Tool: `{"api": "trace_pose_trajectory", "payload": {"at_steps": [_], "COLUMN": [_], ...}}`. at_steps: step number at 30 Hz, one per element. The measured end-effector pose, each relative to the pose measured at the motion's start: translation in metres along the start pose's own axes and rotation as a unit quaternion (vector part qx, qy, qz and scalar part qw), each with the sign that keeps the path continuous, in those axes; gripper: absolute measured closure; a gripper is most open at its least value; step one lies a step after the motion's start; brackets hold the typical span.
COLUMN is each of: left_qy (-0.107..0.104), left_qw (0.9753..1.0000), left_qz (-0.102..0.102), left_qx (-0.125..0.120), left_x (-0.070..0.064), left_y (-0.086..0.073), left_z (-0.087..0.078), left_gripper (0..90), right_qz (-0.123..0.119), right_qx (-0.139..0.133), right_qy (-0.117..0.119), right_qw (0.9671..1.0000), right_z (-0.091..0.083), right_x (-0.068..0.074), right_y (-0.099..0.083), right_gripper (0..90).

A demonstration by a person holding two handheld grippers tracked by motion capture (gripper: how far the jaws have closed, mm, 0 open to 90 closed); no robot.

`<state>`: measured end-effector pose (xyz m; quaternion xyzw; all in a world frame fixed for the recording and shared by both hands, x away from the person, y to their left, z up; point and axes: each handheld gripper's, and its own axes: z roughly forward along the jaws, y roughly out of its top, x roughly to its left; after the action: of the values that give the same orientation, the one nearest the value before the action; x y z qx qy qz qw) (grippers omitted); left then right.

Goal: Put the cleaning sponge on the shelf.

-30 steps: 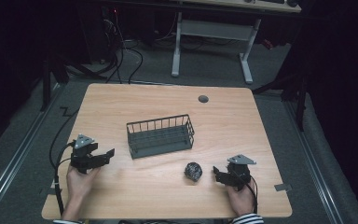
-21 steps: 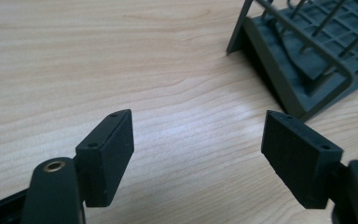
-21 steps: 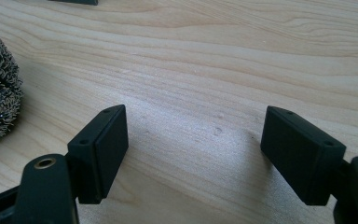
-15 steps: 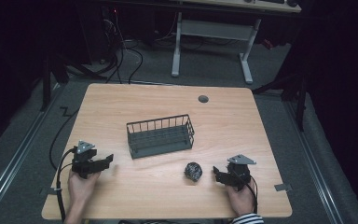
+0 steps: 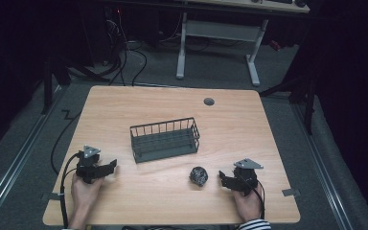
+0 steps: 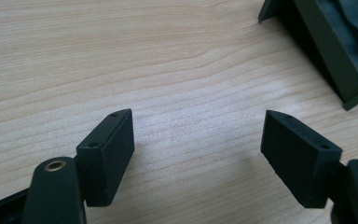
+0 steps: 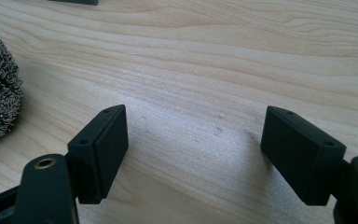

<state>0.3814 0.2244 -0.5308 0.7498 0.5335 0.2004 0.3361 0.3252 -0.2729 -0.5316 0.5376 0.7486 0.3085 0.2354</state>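
A: From the high view, where's the risk?
B: The steel scouring ball [image 5: 199, 176] lies loose just beside the right gripper [image 5: 224, 180]; a careless nudge could roll it. Open tabletop [image 5: 124, 105] all round, but both hands sit near the front edge.

A: Left gripper view?
B: The left gripper [image 6: 198, 149] has its jaws spread, nothing between. The wire basket [image 6: 328, 46] corner stands ahead to one side and could snag a jaw.

A: Right gripper view?
B: Jaws apart, empty, with the scourer at the frame's left.
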Motion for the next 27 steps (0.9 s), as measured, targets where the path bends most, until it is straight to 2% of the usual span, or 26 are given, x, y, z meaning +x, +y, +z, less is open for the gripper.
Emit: {"api": "trace_pose_trajectory", "payload": {"at_steps": [8, 11, 14, 17, 21, 26, 27], "left_qy": [0.005, 0.014, 0.014, 0.012, 0.014, 0.015, 0.015], "left_qw": [1.0, 0.9998, 0.9997, 0.9997, 0.9997, 0.9997, 0.9997], "left_qz": [0.004, 0.015, 0.017, 0.017, 0.017, 0.015, 0.015], "left_qx": [-0.002, -0.002, -0.004, -0.014, -0.014, -0.014, -0.014], "left_x": [0.0009, -0.0011, -0.0013, -0.0003, -0.0006, -0.0008, -0.0009], "left_y": [-0.0003, -0.0008, -0.0011, -0.0034, -0.0035, -0.0039, -0.004], "left_z": [0.0039, 0.005, 0.0054, 0.0059, 0.0058, 0.0055, 0.0054], "left_gripper": [26.7, 26.5, 25.9, 24.9, 24.8, 24.8, 24.8], "right_qz": [-0.001, 0.001, -0.002, -0.007, -0.014, -0.021, -0.027], "right_qx": [0.0, 0.001, 0.001, 0.002, 0.006, 0.009, 0.006], "right_qy": [0.001, 0.001, 0.004, 0.011, 0.015, 0.03, 0.04], "right_qw": [1.0, 1.0, 1.0, 0.9999, 0.9998, 0.9993, 0.9988], "right_z": [0.0002, 0.0001, 0.0003, -0.0002, -0.0013, -0.0057, -0.0092], "right_x": [-0.0001, 0.0005, 0.0006, 0.0006, -0.0005, 0.0021, 0.0046], "right_y": [0.0001, 0.0002, 0.0001, -0.0001, -0.0003, -0.0003, -0.0008], "right_gripper": [22.6, 22.2, 20.9, 21.1, 21.4, 23.2, 23.2]}}
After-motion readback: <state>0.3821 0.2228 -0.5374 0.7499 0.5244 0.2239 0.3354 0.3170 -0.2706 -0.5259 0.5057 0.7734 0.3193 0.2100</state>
